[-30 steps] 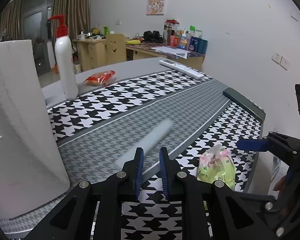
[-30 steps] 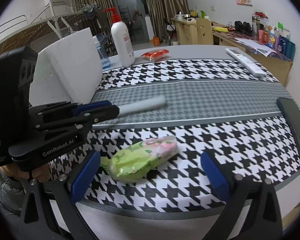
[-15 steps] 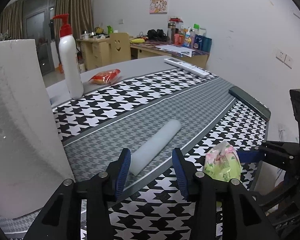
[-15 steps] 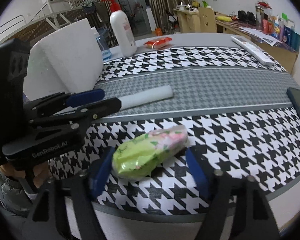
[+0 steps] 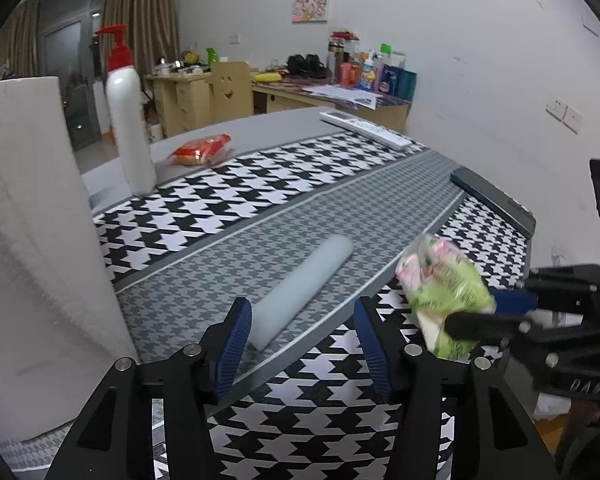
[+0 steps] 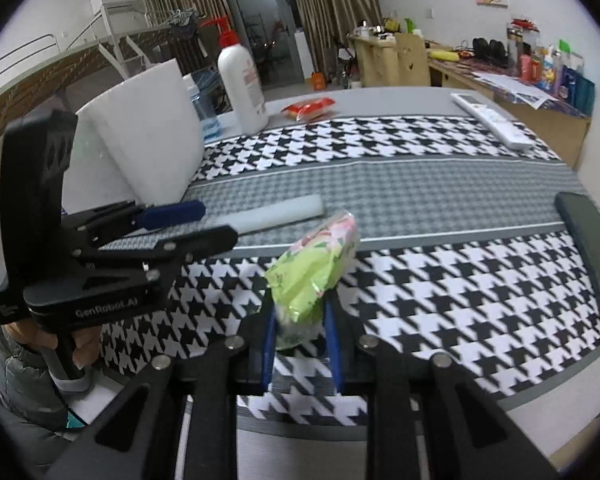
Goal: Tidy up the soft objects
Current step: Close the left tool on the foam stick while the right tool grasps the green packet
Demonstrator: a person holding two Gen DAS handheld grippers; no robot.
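1. The right gripper (image 6: 300,330) pinches the near end of the green tissue pack (image 6: 314,268) and holds it tilted above the houndstooth cloth (image 6: 460,288); I judge that a grip at the end keeps the soft pack from being crushed.
2. The left gripper (image 5: 302,344) is spread wide, and the near end of the white foam roll (image 5: 300,284) lies between its fingers, untouched, on the grey stripe.
3. The paper towel roll (image 5: 32,240) stands at the near left, and the pump bottle (image 5: 130,120) farther back.
4. Probably the pack goes beside the foam roll.
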